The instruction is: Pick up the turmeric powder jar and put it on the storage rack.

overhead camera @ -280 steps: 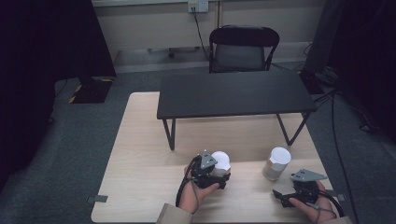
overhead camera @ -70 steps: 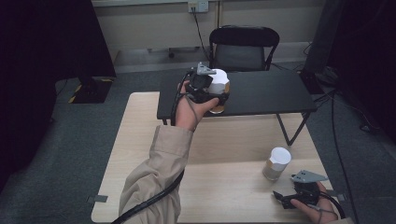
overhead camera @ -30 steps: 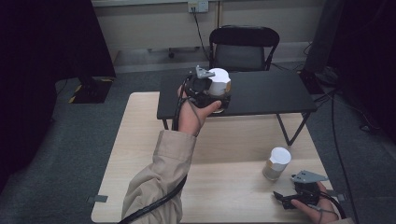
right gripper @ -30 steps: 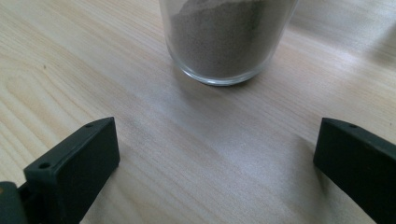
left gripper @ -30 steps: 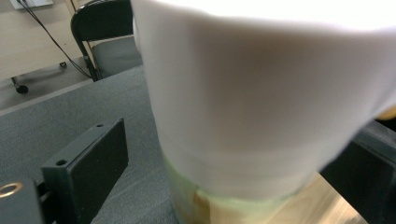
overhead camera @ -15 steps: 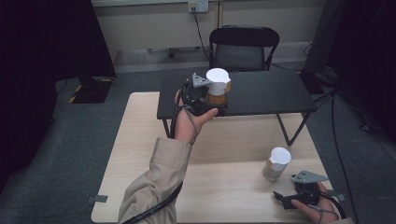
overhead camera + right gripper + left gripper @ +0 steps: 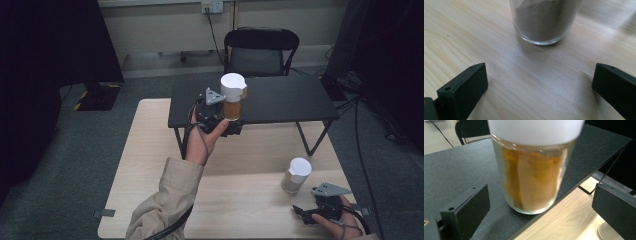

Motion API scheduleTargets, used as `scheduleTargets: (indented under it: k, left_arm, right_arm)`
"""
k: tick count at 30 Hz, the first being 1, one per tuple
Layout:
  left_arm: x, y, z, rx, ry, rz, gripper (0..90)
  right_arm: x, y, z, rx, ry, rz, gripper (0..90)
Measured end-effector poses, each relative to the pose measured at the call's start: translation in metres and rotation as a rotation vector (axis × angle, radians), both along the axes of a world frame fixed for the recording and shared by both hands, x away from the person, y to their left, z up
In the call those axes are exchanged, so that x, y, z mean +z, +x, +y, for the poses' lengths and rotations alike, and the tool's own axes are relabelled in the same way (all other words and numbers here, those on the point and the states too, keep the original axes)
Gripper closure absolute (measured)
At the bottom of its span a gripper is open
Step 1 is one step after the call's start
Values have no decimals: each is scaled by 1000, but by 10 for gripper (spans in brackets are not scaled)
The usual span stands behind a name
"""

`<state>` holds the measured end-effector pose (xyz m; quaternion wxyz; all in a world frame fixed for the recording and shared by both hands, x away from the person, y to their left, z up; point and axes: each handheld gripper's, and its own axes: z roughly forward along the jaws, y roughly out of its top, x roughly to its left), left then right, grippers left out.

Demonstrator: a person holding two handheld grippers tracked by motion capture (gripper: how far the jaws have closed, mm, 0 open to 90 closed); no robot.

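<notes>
Left claw has just let go: jaws spread wide, orange jar now standing free at black tabletop's near edge — drop-off looks done. Right claw released, idle by grey jar.

You worked at a light wooden table abutting a black table, black chair behind, grey carpet, wall outlet above.
</notes>
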<state>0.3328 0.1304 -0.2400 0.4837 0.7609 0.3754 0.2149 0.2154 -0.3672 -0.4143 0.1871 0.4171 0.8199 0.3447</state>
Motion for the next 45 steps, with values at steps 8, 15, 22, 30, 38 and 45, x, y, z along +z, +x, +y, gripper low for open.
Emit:
scheduleTargets:
  k: [8, 15, 22, 30, 38, 45]
  left_arm:
    - [-8, -7, 0, -16, -16, -8, 7]
    - [-18, -11, 2, -31, -24, -5, 13]
    - [-28, -17, 2, -51, -28, -21, 12]
    - [-36, -23, 0, -84, -39, -23, 18]
    - [-49, -21, -1, -103, -50, -6, 18]
    - [-59, -21, -1, -114, -58, 3, 18]
  right_arm:
    - [0, 0, 0, -1, 1, 1, 0]
    - [0, 0, 0, 0, 0, 1, 0]
    - [0, 0, 0, 0, 0, 1, 0]
    - [0, 0, 0, -1, 0, 1, 0]
    - [0, 0, 0, -1, 0, 1, 0]
    - [0, 0, 0, -1, 0, 1, 0]
